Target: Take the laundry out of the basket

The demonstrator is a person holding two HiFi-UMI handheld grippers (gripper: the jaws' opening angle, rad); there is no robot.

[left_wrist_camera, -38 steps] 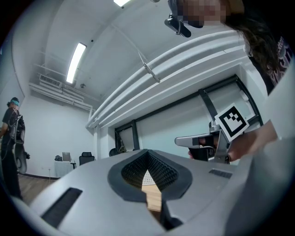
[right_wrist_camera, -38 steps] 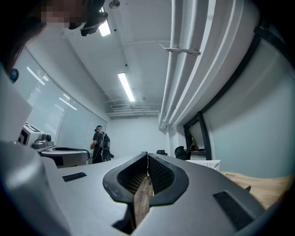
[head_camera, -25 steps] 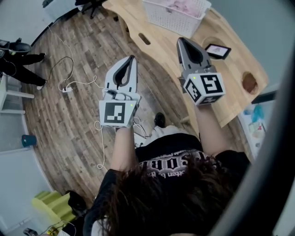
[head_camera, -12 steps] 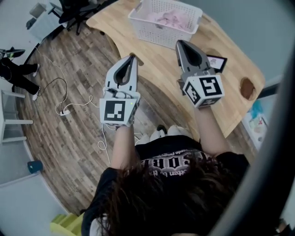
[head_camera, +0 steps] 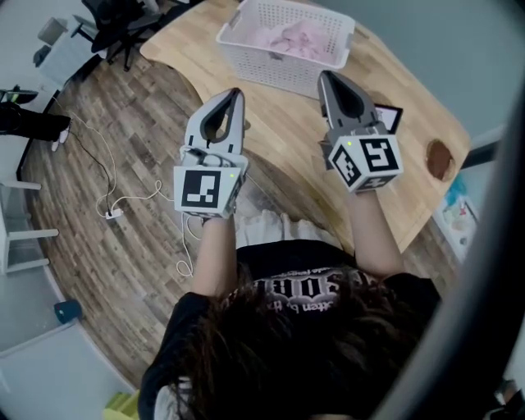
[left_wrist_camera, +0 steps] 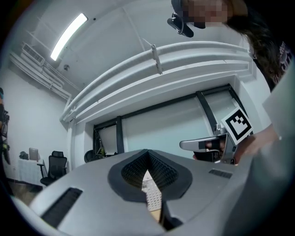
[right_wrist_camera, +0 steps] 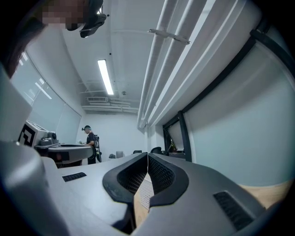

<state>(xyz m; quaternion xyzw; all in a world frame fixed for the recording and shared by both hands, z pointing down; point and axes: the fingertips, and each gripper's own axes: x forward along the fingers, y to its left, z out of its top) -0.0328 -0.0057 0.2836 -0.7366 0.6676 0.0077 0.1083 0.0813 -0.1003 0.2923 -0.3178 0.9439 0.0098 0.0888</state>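
Laundry [head_camera: 289,34], a pale pink crumpled heap, lies inside the white mesh basket [head_camera: 279,79], which stands on the wooden bench [head_camera: 283,127] close to its far edge.

At the far left, a white cable [head_camera: 123,201] trails over the plank floor [head_camera: 107,246], and a black office chair [head_camera: 115,15] stands off the bench's left end.

The left claw [head_camera: 237,93] is held above the bench's curved near edge, pointing toward the basket's left end and well short of it. In the left gripper view its jaws are pressed together at the tips and hold nothing [left_wrist_camera: 147,152]. Through the slot below the tips a strip of the basket's mesh [left_wrist_camera: 150,194] shows.

Further right, the right claw [head_camera: 322,75] is over the bench beside the basket's near right corner, without touching it. In the right gripper view its jaws [right_wrist_camera: 147,154] are likewise closed tip to tip and empty. The square-marker cubes on both claws face up toward the head camera.

Just right of the right claw, a dark-screened phone [head_camera: 390,116] lies flat on the bench, partly hidden behind the claw. Toward the bench's right end there is a round brown spot [head_camera: 440,156] in the wood. In the right gripper view a person [right_wrist_camera: 90,138] stands far off across the room.
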